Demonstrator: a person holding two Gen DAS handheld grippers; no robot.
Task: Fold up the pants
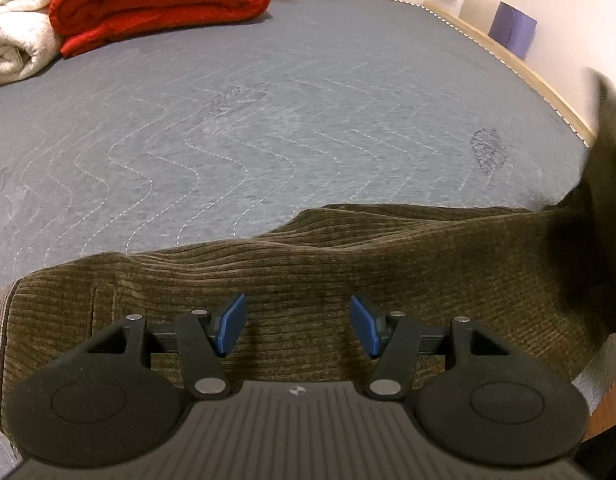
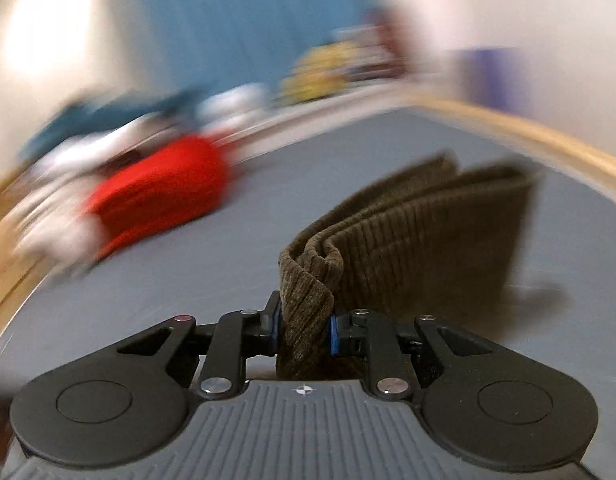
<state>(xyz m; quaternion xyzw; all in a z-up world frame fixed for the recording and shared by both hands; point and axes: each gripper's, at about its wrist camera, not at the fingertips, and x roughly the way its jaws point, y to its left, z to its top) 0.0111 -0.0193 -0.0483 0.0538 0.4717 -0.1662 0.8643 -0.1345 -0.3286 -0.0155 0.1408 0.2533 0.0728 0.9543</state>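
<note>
Olive-brown corduroy pants [image 1: 348, 264] lie across the near part of a grey quilted surface [image 1: 268, 120]. My left gripper [image 1: 298, 326] hovers just over them, its blue pads apart with only flat cloth beneath. At the right edge of the left wrist view a dark blurred part of the pants [image 1: 604, 200] rises off the surface. In the right wrist view my right gripper [image 2: 304, 332] is shut on a bunched fold of the pants [image 2: 408, 248], which stands up in layers ahead of the fingers above the grey surface [image 2: 228, 248]. That view is motion-blurred.
A folded red quilt [image 1: 160, 0] and white blankets [image 1: 16, 28] sit at the far left of the surface. A wooden edge [image 1: 528, 76] borders it on the right, with a purple box [image 1: 512, 28] by the wall. Colourful items [image 2: 340, 68] lie blurred at the far end.
</note>
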